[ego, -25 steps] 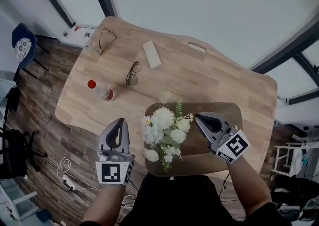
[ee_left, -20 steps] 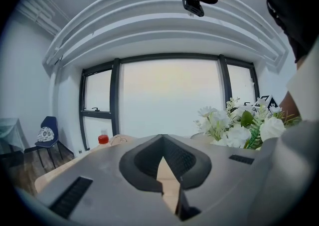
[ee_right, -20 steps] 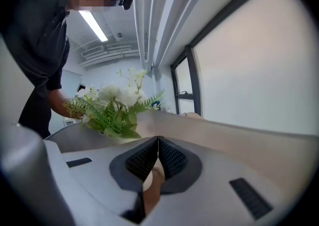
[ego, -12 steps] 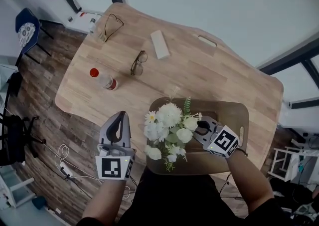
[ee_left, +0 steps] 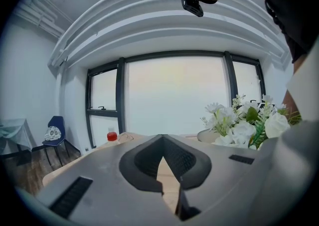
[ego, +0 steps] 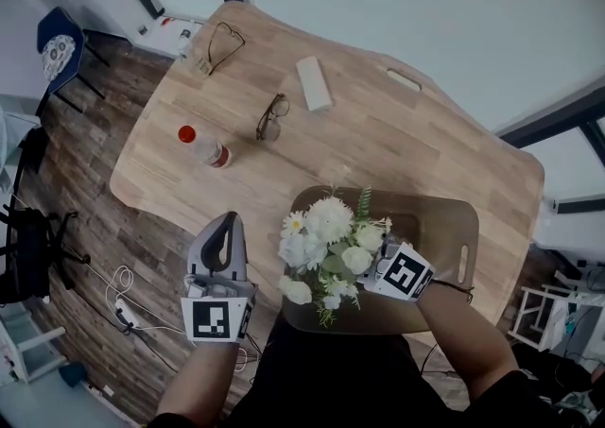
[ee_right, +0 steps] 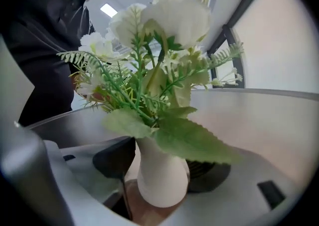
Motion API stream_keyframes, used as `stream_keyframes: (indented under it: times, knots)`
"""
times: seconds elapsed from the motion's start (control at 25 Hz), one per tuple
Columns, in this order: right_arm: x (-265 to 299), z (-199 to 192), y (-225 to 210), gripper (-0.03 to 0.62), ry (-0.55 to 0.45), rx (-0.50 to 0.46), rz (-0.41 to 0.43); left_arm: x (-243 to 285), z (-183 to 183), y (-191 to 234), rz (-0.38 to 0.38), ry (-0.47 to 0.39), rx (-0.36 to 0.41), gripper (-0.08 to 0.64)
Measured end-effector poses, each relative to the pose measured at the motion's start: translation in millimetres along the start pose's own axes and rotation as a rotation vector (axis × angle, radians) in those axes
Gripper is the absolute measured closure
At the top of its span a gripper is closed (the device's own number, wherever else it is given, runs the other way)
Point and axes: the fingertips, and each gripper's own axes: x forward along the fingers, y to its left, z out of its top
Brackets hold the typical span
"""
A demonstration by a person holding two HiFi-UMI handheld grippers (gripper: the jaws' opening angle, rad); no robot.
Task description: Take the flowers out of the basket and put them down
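1. Right tongs have just been opening; the jaws are now standing wide, with the white vase between them, and the pads are not pressing on it.
2. Flowers are standing upright in that vase, inside the brown basket at the bench's near edge.
3. Left tongs are hovering left of the basket, jaws closed together, gripping nothing.
4. Bottle and glasses are lying farther out.

The flowers stand in the basket at the table's near edge (left gripper just left of it); bottle and glasses lie farther back left
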Motion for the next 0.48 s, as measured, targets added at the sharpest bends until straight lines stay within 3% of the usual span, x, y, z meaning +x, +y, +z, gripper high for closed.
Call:
stream_keyframes:
  times: [0.08,0.16,0.48]
  knots:
    - [8.0,4.3,-1.8,0.288,-0.013,-0.018,-0.009,-2.1,-0.2,2.1,0.008,0.002,-0.001,0.555]
    - [12.1,7.2,-2.9,0.341,-0.017,-0.014,-0.012,-4.5,-0.7,3.5,0.015,0.005,-0.003,0.555]
    - [0.5,28.7,-5.8,0.344,-0.050,0.002,-0.032,-12.7,7.4,6.0,0.028,-0.010,0.005,0.555]
